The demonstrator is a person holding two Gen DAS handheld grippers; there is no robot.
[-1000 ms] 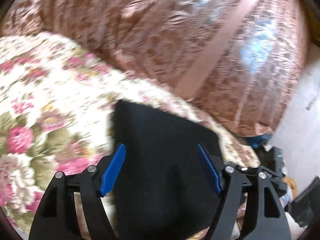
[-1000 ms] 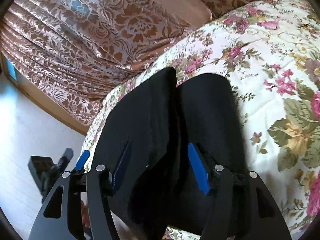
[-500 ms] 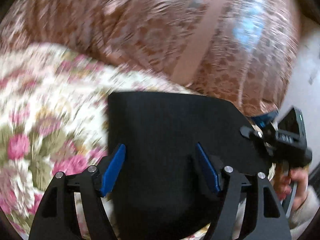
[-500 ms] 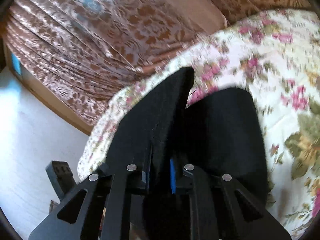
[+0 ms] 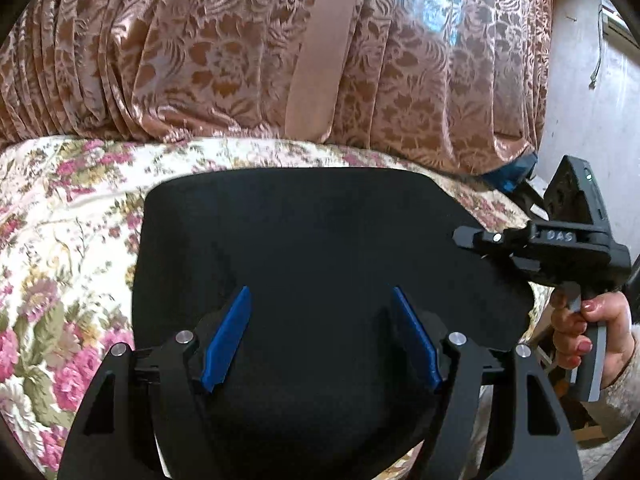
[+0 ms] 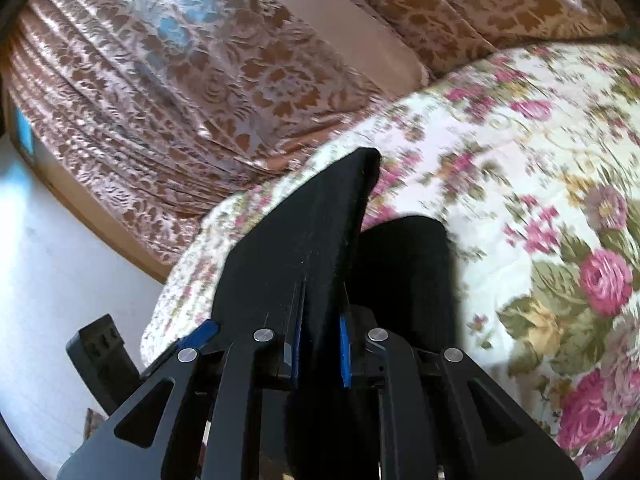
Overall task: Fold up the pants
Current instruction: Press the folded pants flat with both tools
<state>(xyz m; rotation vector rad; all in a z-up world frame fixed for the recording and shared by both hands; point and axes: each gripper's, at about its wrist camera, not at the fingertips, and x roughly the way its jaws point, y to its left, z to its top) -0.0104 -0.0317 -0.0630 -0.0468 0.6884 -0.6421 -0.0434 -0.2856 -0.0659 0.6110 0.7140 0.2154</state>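
Observation:
The black pants [image 5: 320, 240] lie folded on a floral bedspread [image 5: 60, 240]. My left gripper [image 5: 320, 332] is open, its blue pads on either side over the near part of the pants, holding nothing. My right gripper [image 6: 320, 344] is shut on an edge of the pants [image 6: 320, 232] and lifts that layer up off the lower layer [image 6: 408, 272]. In the left wrist view the right gripper [image 5: 472, 238] shows at the pants' right edge, held by a hand [image 5: 600, 320].
Brown patterned curtains [image 5: 240, 52] hang behind the bed. The bed's edge and a white wall [image 6: 48, 260] lie to the left in the right wrist view. The left gripper's dark body [image 6: 104, 360] shows at that edge.
My right gripper closed on the pants' edge and lifted it. My left gripper stayed open and swung to face the pants squarely; the right gripper came into its view.

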